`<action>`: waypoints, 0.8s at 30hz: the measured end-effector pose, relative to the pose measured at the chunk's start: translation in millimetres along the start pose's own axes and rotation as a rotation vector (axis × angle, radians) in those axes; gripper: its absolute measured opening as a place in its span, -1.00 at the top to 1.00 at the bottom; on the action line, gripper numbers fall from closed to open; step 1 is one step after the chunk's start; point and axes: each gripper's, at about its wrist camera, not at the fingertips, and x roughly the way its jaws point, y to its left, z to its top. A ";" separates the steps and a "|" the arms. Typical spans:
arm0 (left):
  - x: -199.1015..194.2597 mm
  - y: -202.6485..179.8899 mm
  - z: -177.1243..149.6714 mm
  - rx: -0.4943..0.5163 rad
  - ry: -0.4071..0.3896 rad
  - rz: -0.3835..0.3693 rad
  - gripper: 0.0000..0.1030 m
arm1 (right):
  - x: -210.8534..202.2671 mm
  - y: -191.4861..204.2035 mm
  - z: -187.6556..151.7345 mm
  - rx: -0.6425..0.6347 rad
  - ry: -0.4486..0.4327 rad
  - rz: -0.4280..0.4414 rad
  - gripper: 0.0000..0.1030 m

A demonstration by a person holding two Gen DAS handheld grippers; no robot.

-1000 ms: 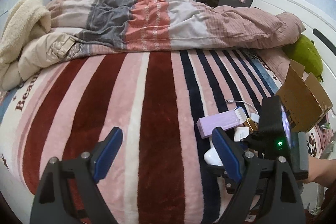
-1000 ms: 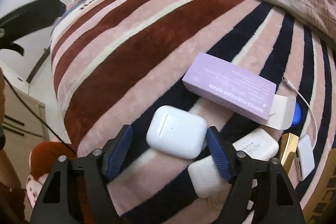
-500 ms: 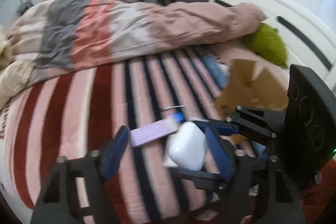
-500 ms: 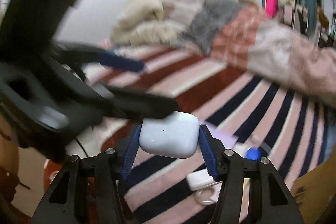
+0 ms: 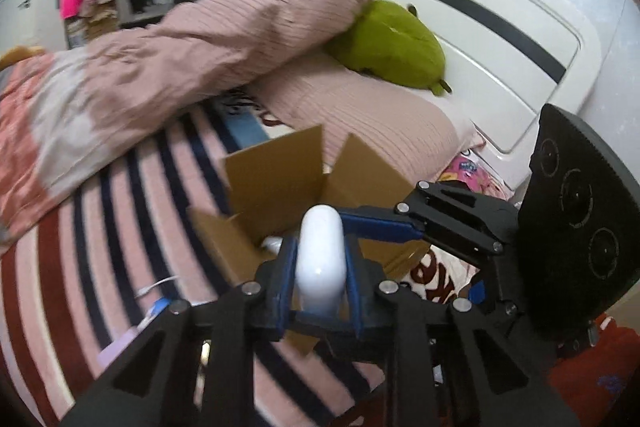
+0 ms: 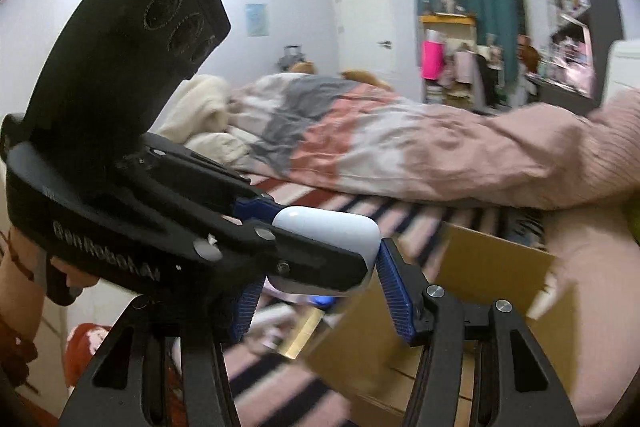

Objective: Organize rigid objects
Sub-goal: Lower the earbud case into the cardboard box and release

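white earbud case (image 5: 320, 259) is clamped from two directions at once. in the left wrist view it is seen end-on, squeezed narrow side to narrow side between the blue pads (image 5: 286, 271) of the left gripper (image 5: 320, 267), whose jaws are drawn tight on it. the right gripper (image 6: 320, 267) is also closed on the case (image 6: 328, 247): in the right wrist view its blue pads (image 6: 394, 287) are pressed against the case's two ends, one of them partly hidden behind the black body of the left gripper (image 6: 120, 187), which crosses in from the left and is held by a hand (image 6: 20, 287) at the frame edge.

the case is held in the air, above the open cardboard box (image 5: 276, 183), clear of the bed. something white (image 5: 274, 245) is glimpsed inside the box, too hidden to be identified. the box (image 6: 480, 299) is set on a striped blanket (image 5: 80, 267) of pink, dark red and navy bands. beside the box, on the blanket, a white cable (image 5: 156, 285) and the corner of a lilac carton (image 5: 116, 347) are seen, both blurred. behind the box a pink ribbed pillow (image 5: 360, 115) is laid, with a green plush toy (image 5: 396, 47) resting against the white headboard (image 5: 480, 39). a rumpled duvet (image 6: 340, 135) is heaped across the far side of the bed.
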 end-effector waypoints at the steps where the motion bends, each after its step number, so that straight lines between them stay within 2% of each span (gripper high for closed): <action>1: 10.6 -4.3 5.0 0.007 0.012 -0.014 0.64 | -3.2 -13.6 -2.9 0.017 0.016 -0.020 0.01; 8: 66.6 -4.4 24.3 0.011 0.099 -0.083 0.65 | 0.1 -66.0 -17.4 0.087 0.139 -0.078 0.01; 12: 82.6 0.2 27.9 0.009 0.135 -0.104 0.65 | 12.5 -79.3 -20.3 0.089 0.219 -0.112 0.01; 15: 86.9 1.6 28.5 0.023 0.150 -0.095 0.56 | 12.8 -81.9 -25.7 0.076 0.256 -0.133 0.00; 16: 87.4 3.2 27.8 0.023 0.151 -0.089 0.45 | 10.8 -83.1 -28.6 0.079 0.264 -0.138 0.00; 17: 86.5 4.7 27.4 0.018 0.151 -0.080 0.26 | 12.4 -84.1 -28.9 0.085 0.273 -0.139 0.00; 19: 81.2 8.7 26.3 0.008 0.136 -0.064 0.04 | 16.2 -83.1 -30.3 0.094 0.303 -0.153 -0.01; 22: 62.4 13.5 22.2 0.007 0.095 -0.042 -0.09 | 16.6 -80.8 -28.6 0.083 0.304 -0.186 -0.13; 24: 47.3 16.5 17.8 0.006 0.066 -0.021 -0.20 | 13.3 -75.0 -25.2 0.078 0.296 -0.190 -0.14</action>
